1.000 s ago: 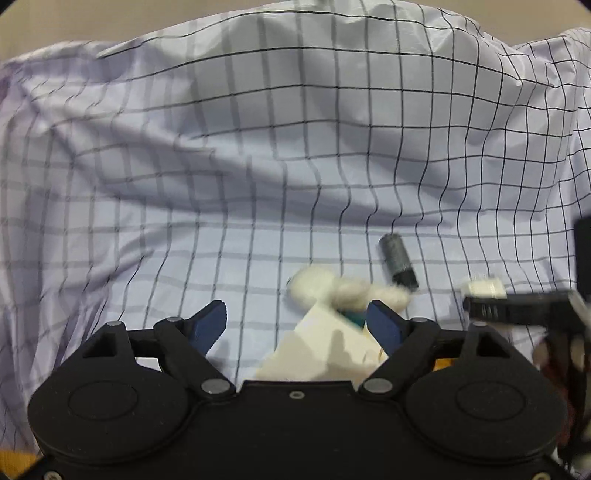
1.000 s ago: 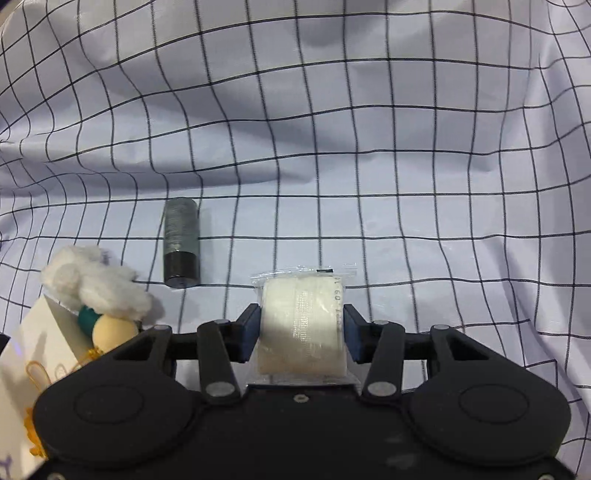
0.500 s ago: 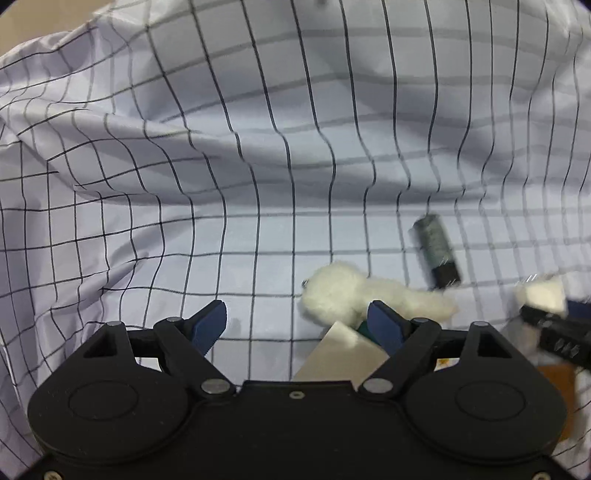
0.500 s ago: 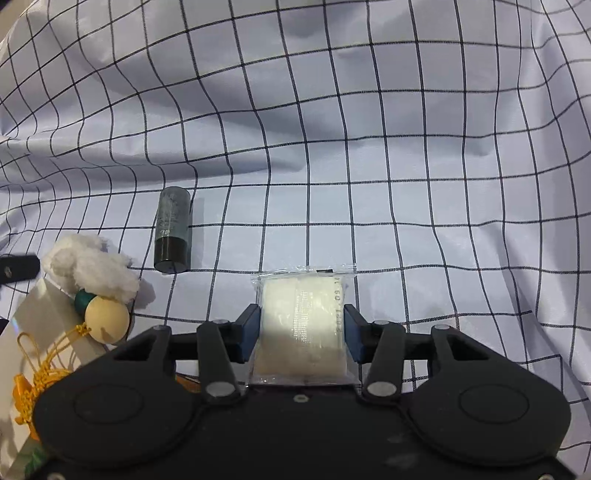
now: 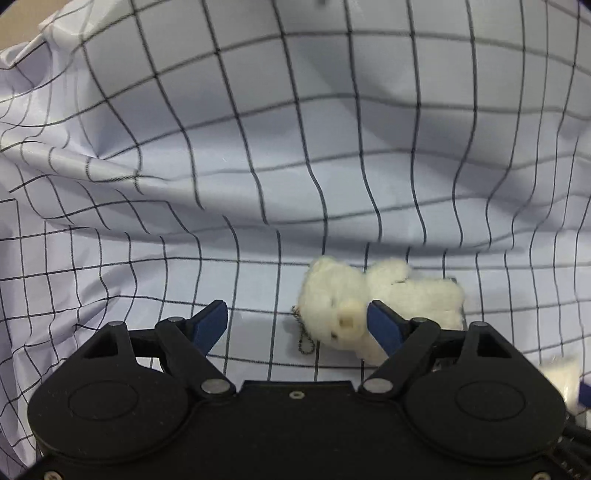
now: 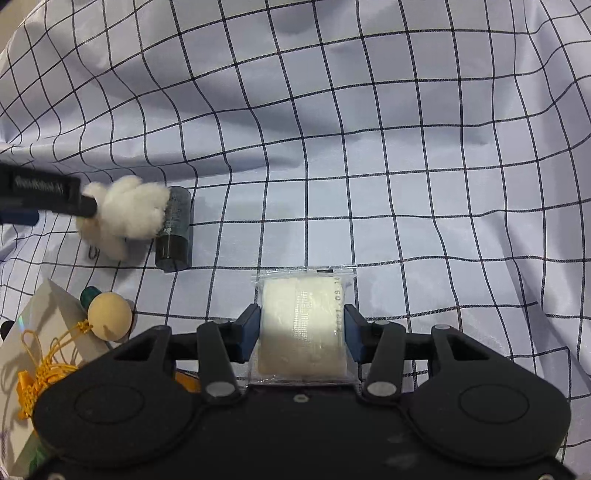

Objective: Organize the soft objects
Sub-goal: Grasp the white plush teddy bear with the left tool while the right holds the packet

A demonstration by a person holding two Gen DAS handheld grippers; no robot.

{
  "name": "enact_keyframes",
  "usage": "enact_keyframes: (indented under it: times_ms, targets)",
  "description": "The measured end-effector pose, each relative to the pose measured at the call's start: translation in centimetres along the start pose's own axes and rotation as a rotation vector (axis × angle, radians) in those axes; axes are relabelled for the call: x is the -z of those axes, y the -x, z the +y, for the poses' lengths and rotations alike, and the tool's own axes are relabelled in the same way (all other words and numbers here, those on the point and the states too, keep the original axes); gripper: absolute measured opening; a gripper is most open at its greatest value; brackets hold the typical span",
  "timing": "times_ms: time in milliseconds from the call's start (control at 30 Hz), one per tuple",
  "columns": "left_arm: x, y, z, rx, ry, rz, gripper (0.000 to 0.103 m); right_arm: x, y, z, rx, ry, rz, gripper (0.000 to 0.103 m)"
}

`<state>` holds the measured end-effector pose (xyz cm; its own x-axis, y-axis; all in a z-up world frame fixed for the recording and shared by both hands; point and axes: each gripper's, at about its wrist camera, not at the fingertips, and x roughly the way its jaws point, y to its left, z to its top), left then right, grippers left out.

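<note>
Right gripper (image 6: 301, 334) clamped on wrapped pad (image 6: 303, 325); left gripper (image 5: 295, 325) open, lining up teddy (image 5: 354, 310) at 2 o'clock for pickup.

Surface is fully draped in a pale lavender-white cloth (image 5: 258, 155) with a thin black grid print. Cloth is not flat: broad folds and ridges run across the far half, one long crease cuts roughly level across the middle, and the near part lies smoother. In the right wrist view the same cloth (image 6: 406, 147) rises at the right side into a steep wrinkled slope. Soft grey shadows sit under the folds; the light is even and diffuse, with no hard highlights. A sliver of tan background (image 5: 22, 22) shows beyond the cloth's top left edge.
</note>
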<state>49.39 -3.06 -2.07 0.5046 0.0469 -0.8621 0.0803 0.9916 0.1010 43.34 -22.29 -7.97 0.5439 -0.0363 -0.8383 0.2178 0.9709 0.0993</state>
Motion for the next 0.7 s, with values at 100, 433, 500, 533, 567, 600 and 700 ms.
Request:
enact_keyframes:
  times_ms: [100, 433, 500, 533, 567, 600, 700]
  targets:
    - [0.4, 0.4, -0.1, -0.013, -0.051, -0.016, 0.08, 0.1, -0.2, -0.2, -0.006, -0.002, 0.004, 0.047]
    - [1.3, -1.1, -1.0, 0.066, -0.075, 0.041, 0.08, 0.3, 0.0, -0.5, -0.025, -0.016, 0.008, 0.047]
    - [1.2, -1.3, -1.7, 0.06, -0.123, 0.03, 0.08, 0.3, 0.2, -0.7, -0.025, -0.019, 0.005, 0.047]
    - [1.1, -1.4, -2.0, 0.061, -0.141, 0.021, 0.08, 0.3, 0.2, -0.8, -0.025, -0.022, 0.004, 0.047]
    - [0.9, -1.5, -2.2, 0.063, -0.156, 0.012, 0.08, 0.3, 0.2, -0.9, -0.026, -0.026, 0.006, 0.047]
    - [0.7, -1.6, -2.4, 0.065, -0.169, 0.004, 0.08, 0.3, 0.1, -0.9, -0.027, -0.029, 0.007, 0.047]
    - [0.0, -2.3, -3.2, 0.089, -0.234, 0.01, 0.081, 0.2, 0.0, -1.1, -0.032, -0.035, 0.011, 0.047]
